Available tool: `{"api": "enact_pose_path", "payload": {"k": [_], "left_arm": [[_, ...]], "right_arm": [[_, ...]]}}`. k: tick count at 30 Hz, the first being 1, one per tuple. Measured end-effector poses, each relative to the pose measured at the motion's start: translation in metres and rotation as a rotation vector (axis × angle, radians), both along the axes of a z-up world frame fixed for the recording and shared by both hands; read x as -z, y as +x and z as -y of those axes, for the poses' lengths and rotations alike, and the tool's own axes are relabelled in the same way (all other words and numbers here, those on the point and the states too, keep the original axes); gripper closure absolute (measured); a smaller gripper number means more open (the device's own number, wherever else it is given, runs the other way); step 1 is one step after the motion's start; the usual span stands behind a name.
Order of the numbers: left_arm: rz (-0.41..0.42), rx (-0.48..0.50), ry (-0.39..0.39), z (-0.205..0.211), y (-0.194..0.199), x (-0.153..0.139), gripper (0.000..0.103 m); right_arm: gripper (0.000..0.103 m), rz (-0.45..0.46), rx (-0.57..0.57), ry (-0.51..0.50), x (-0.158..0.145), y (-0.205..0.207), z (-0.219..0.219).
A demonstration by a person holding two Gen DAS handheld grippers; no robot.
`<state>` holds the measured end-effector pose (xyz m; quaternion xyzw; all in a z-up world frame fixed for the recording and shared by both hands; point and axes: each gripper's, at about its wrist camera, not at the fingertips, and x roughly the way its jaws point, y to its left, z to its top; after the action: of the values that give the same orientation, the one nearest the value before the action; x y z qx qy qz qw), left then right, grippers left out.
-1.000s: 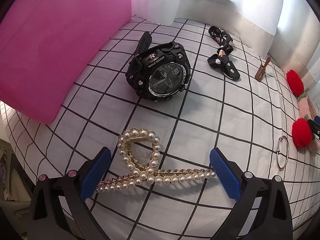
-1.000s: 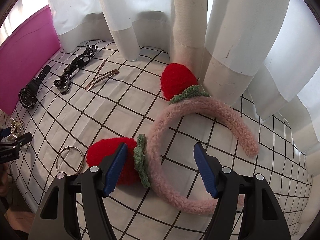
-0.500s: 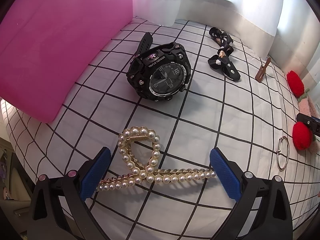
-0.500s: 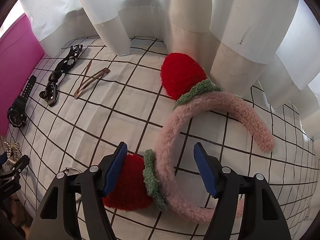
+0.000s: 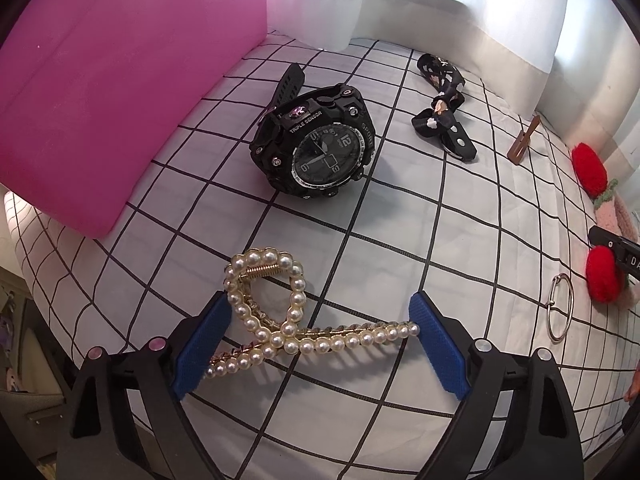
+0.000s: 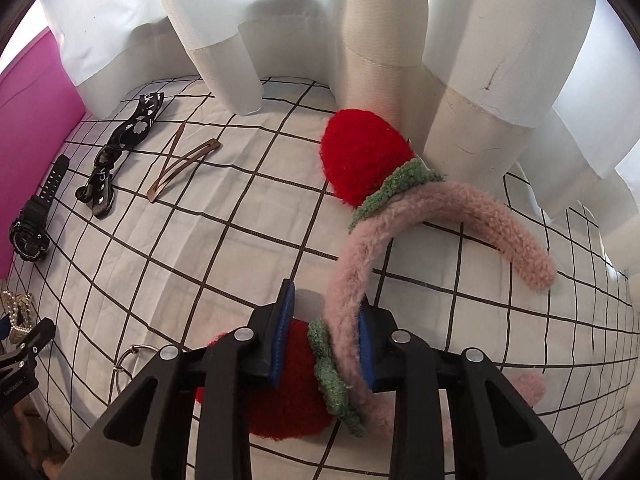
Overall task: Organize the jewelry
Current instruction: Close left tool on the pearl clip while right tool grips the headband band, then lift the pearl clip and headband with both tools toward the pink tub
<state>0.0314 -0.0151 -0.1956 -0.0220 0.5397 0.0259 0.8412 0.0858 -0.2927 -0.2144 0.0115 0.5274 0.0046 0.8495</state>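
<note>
A pearl hair clip (image 5: 280, 320) lies on the checked white cloth between the open blue fingers of my left gripper (image 5: 316, 344), which do not squeeze it. A black sport watch (image 5: 316, 152) lies beyond it. My right gripper (image 6: 326, 340) has closed on the pink fuzzy headband (image 6: 440, 216) beside its green leaf trim and lower red strawberry (image 6: 288, 392). The upper strawberry (image 6: 364, 156) rests near the curtain.
A pink box (image 5: 112, 80) stands at the left. A black patterned strap (image 5: 440, 108), a brown snap hair clip (image 6: 180, 172) and a metal ring (image 5: 560, 308) lie on the cloth. White curtains (image 6: 360, 40) hang along the back edge.
My right gripper moved forward over the headband and closed from wide open onto its band. My left gripper crept slightly nearer the pearl clip and stays open.
</note>
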Motion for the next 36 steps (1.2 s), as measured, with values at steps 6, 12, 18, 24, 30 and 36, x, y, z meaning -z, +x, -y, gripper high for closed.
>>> {"api": "enact_pose_path", "payload": {"k": [6,12,18,24,30,36], "left_arm": [[-0.018,0.013,0.001,0.002,-0.005,-0.004,0.025],[0.012,0.035,0.006,0.005,-0.012,-0.021,0.025],[0.063,0.058,0.009,0.01,-0.019,-0.052,0.025],[0.134,0.089,-0.028,0.016,-0.022,-0.095,0.025],[0.237,0.125,-0.041,0.02,-0.021,-0.144,0.025],[0.335,0.142,-0.054,0.015,-0.022,-0.189,0.025]], "right_arm": [[0.092,0.021,0.034,0.055,-0.005,-0.016,0.01],[0.092,0.053,0.056,0.109,-0.016,-0.043,0.017],[0.092,0.102,0.06,0.154,-0.042,-0.068,0.016],[0.092,0.16,0.065,0.184,-0.075,-0.084,0.004],[0.092,0.226,0.058,0.195,-0.113,-0.093,-0.009],[0.092,0.302,0.048,0.197,-0.153,-0.104,-0.02]]}}
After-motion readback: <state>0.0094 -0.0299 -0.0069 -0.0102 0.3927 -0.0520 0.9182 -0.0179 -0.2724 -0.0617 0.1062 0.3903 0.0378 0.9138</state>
